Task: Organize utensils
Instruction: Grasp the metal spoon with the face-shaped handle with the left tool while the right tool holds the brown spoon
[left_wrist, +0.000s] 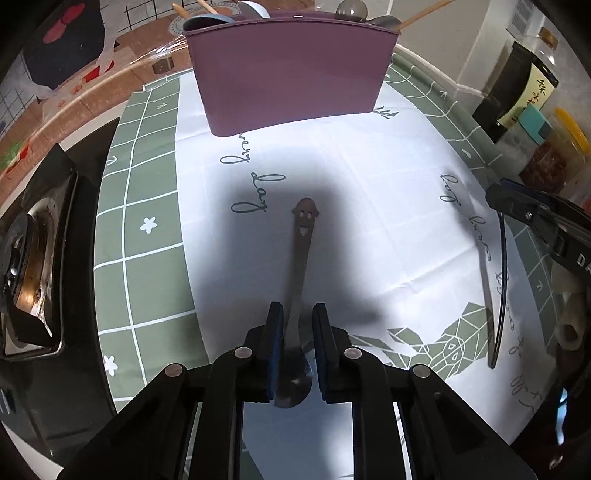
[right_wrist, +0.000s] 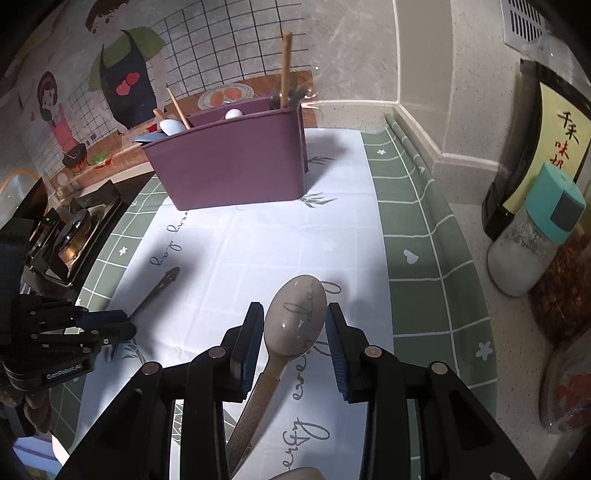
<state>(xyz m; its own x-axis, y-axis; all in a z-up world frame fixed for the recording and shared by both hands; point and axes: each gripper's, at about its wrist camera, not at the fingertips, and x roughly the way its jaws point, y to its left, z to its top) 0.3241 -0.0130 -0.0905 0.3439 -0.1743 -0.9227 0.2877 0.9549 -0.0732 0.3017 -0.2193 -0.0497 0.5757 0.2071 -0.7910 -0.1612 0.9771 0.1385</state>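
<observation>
A purple utensil holder (left_wrist: 291, 74) (right_wrist: 229, 166) stands at the back of the cloth, with chopsticks and spoons sticking out of it. My left gripper (left_wrist: 298, 314) (right_wrist: 122, 326) points down at the cloth, shut on a metal spoon (left_wrist: 301, 258) (right_wrist: 159, 288). That spoon's smiley-face handle end reaches toward the holder. My right gripper (right_wrist: 291, 317) (left_wrist: 517, 206) is shut on the bowl of a glossy grey spoon (right_wrist: 295, 314). Its speckled handle runs back under the fingers. In the left wrist view this spoon shows only as a thin dark edge (left_wrist: 496, 295).
A white and green tablecloth (left_wrist: 369, 184) (right_wrist: 413, 221) covers the counter. A gas stove (left_wrist: 33, 258) (right_wrist: 70, 236) sits at the left. A dark sauce bottle (right_wrist: 546, 129) (left_wrist: 524, 88), a salt shaker (right_wrist: 535, 236) and jars line the right wall.
</observation>
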